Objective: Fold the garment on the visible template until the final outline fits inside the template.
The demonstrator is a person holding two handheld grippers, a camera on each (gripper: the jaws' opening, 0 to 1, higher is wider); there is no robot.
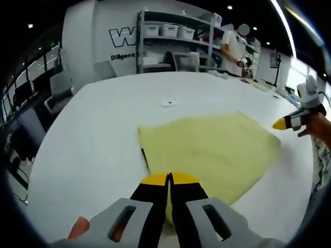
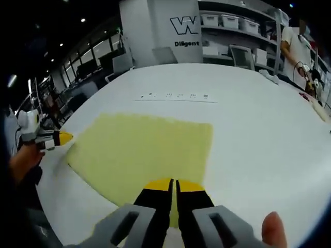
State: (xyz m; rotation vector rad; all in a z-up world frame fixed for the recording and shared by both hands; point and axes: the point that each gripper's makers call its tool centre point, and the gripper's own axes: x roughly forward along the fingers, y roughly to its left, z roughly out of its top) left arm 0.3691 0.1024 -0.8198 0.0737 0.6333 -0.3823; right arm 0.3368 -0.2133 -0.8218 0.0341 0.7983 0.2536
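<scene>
Left gripper view: left claw (image 1: pixel 169 180) closed at near edge of yellow garment (image 1: pixel 207 150), flat on white tabletop (image 1: pixel 93 134); cloth pinch unconfirmed. Right claw (image 2: pixel 174 184) likewise closed at its edge. Advice: lift both together, fold evenly toward centre.

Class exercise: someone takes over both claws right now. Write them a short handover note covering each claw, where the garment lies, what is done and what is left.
Left claw: jaws closed, at the near edge of the yellow garment; whether it pinches the cloth is unclear.
Right claw: jaws closed at its near edge too, grip likewise unclear.
Garment: lying flat on the white table, roughly rectangular. A short dark line shows at one edge, perhaps the template.
Done: appears at least partly folded.
Left: check that the outline fits the template; fold again if not.
</scene>
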